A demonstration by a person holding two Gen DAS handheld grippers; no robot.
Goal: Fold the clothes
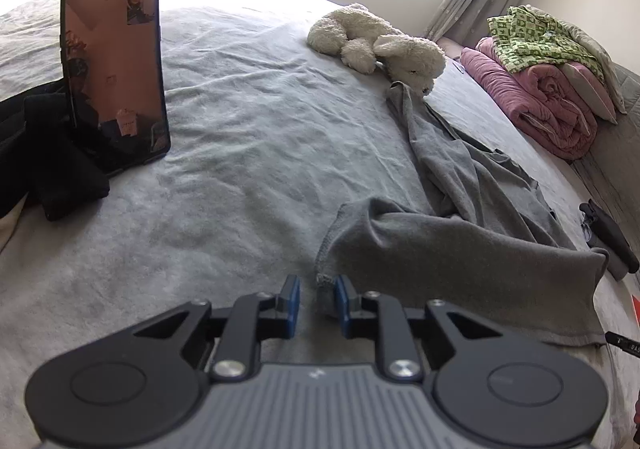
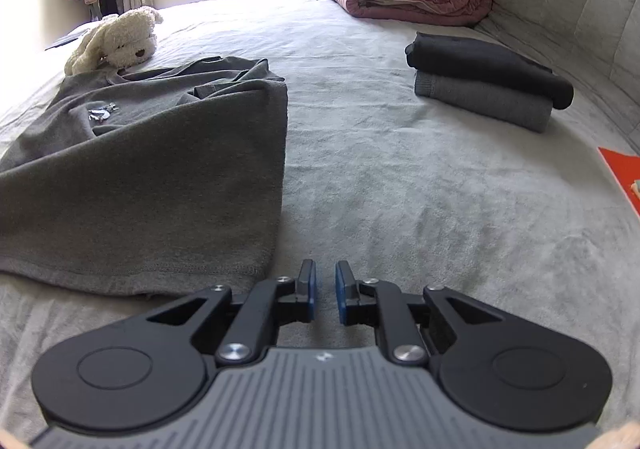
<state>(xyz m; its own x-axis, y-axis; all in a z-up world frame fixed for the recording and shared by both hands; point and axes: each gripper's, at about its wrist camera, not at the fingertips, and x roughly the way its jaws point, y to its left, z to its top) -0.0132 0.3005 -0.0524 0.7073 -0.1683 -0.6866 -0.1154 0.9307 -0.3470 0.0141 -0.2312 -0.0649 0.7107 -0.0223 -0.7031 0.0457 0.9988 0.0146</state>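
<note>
grey T-shirt (image 2: 160, 153) rumpled, partly doubled over on bed (image 2: 400, 189), by plush dog (image 2: 120, 37) | left gripper (image 1: 317, 291) low, jaws apart around hem corner, likely to pinch and lift it | right gripper (image 2: 325, 285) low over bare sheet, jaws apart, empty | folded stack (image 2: 484, 77) set aside, well right
</note>
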